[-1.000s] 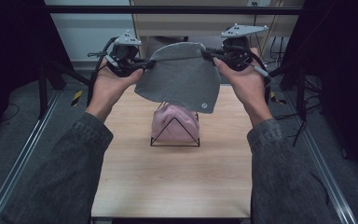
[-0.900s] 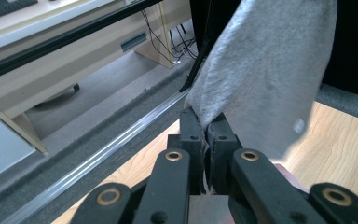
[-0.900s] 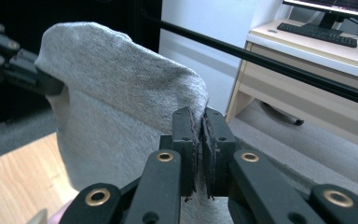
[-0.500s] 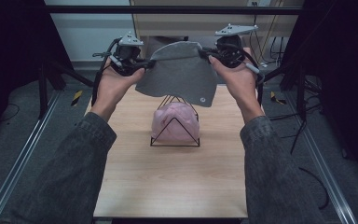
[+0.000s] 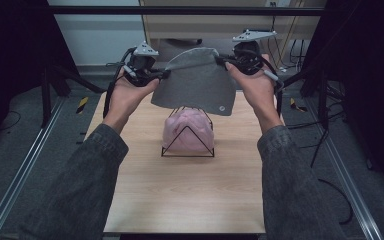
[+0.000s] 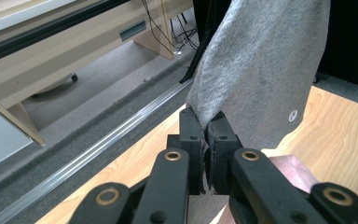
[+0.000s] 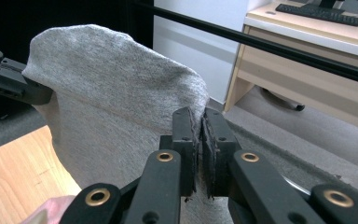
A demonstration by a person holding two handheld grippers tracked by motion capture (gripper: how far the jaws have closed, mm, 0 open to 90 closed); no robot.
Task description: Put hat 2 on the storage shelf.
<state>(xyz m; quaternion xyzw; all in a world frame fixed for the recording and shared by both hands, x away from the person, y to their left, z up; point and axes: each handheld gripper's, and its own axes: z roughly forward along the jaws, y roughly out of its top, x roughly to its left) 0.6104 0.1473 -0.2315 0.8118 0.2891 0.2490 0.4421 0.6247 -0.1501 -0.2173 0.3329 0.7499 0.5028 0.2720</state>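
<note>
The left gripper [image 5: 163,75] and right gripper [image 5: 221,62] each clamp an edge of a grey beanie [image 5: 196,82]. It hangs spread between them above a pink beanie [image 5: 187,129] on a black wire stand [image 5: 187,150] on the wooden table [image 5: 180,195].

The hat [image 5: 196,80] is heathered grey knit, with a small round silver-white badge [image 5: 221,108] near its hem. Beneath it, the head form [image 5: 187,129] is pale pink, and the wire stand [image 5: 188,142] around it is black. The table [image 5: 180,195] is light wood with a fine grain. Both grippers, left gripper [image 5: 162,75] and right gripper [image 5: 220,61], are black with brass-coloured rivets and grey top plates. The sleeves [image 5: 87,175] are dark charcoal denim. The floor [image 5: 40,125] is dark grey.
</note>
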